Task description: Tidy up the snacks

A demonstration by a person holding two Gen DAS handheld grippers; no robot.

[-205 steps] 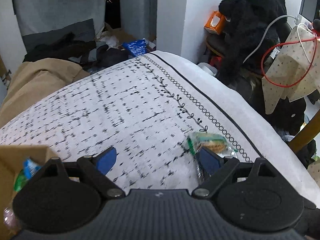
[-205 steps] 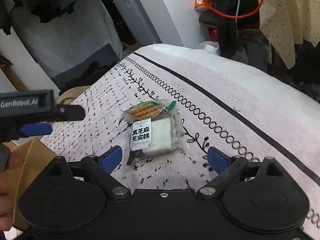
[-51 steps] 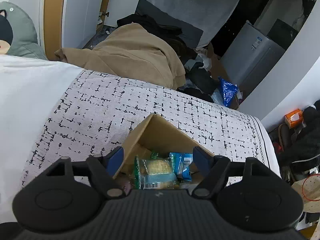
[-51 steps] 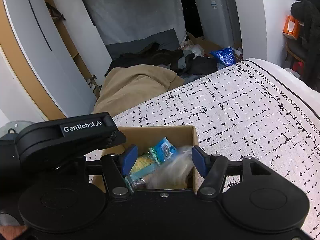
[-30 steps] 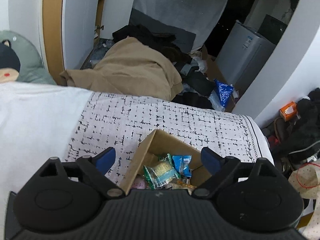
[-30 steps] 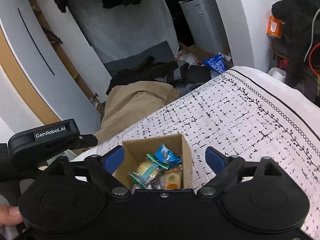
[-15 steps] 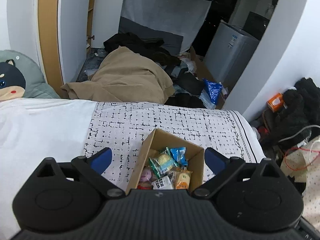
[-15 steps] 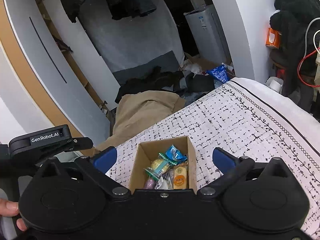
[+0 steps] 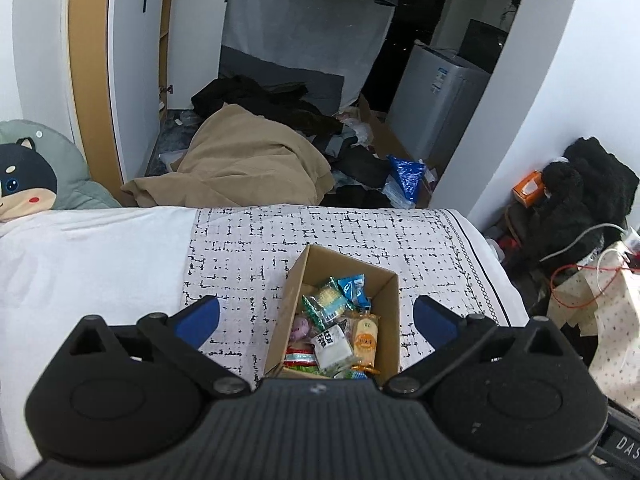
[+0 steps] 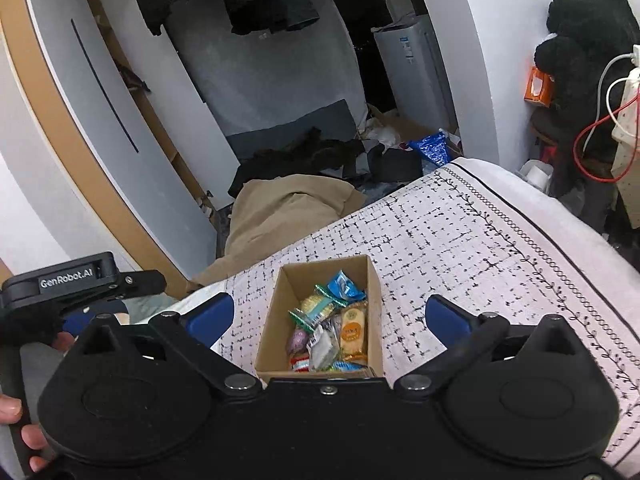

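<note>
- The cardboard box (image 9: 390,320) is seen directly below and ahead of both hand-held grippers, resting on the patterned bed cover (image 9: 248,248).
- Its long axis runs away from the cameras, roughly in line with the fingers.
- The snacks (image 9: 340,328) lie inside the box; none is seen loose on the bed.
- The left hand-held gripper (image 9: 316,318) is held wide apart and empty, well above the box.
- The right hand-held gripper (image 10: 330,316) is likewise spread and empty; neither is judged clearly nearer.
- The task is judged to be essentially complete.
- A tan blanket (image 9: 244,160) and dark clothes (image 9: 256,96) lie on the floor beyond the bed.
</note>
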